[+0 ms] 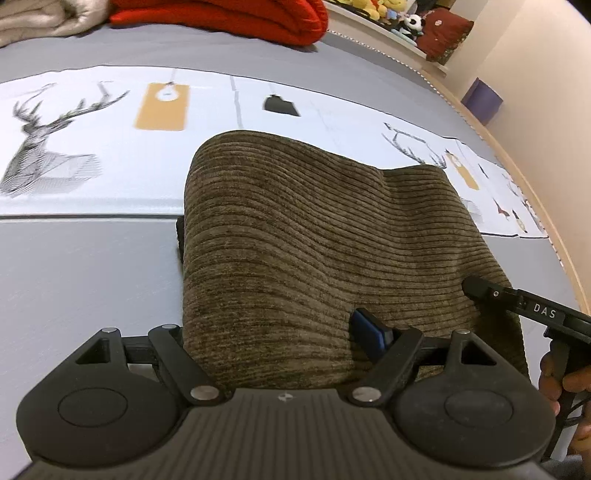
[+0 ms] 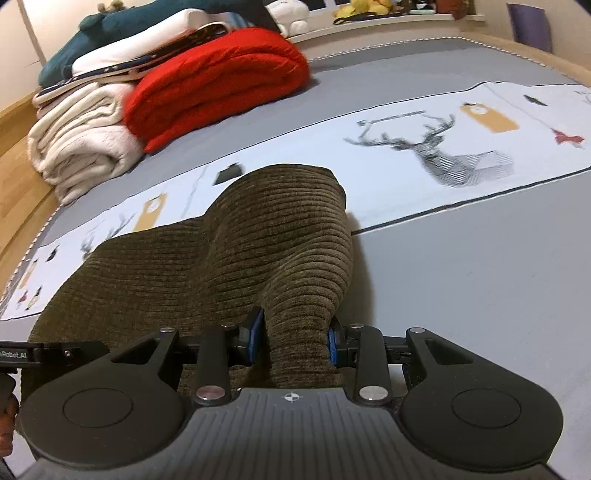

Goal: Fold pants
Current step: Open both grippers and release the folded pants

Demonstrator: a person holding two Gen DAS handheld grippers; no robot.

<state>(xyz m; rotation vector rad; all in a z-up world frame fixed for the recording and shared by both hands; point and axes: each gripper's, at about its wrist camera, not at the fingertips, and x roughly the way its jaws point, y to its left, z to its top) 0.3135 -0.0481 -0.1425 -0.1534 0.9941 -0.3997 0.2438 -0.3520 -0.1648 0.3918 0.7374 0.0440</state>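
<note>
The olive-brown corduroy pants point(image 1: 314, 236) lie on the bed point(image 1: 85, 280), partly on its grey cover and partly on a white printed band point(image 1: 110, 147) with deer heads that runs across it. The cloth is doubled over, with a rounded fold at its far end.

The right hand-held gripper point(image 2: 293, 338) is closed on a raised bunch of the pants at the near edge; the blue pads point(image 2: 255, 336) press the cloth from both sides, and the bunch rises like a ridge away from the camera. In the left wrist view this gripper point(image 1: 476, 286) comes in from the right and its tip touches the cloth.

The left hand-held gripper point(image 1: 273, 338) stands wide open. The near edge of the pants lies between its fingers; one blue pad point(image 1: 371, 332) rests on top of the cloth at the right, and the left finger is just beside the left edge of the cloth. It does not squeeze anything.

At the far end of the bed lies a folded red blanket point(image 2: 218, 81), just beside a cream blanket point(image 2: 81, 147) with more folded textiles on top. Plush toys point(image 1: 369, 7) sit on a shelf behind the bed.
</note>
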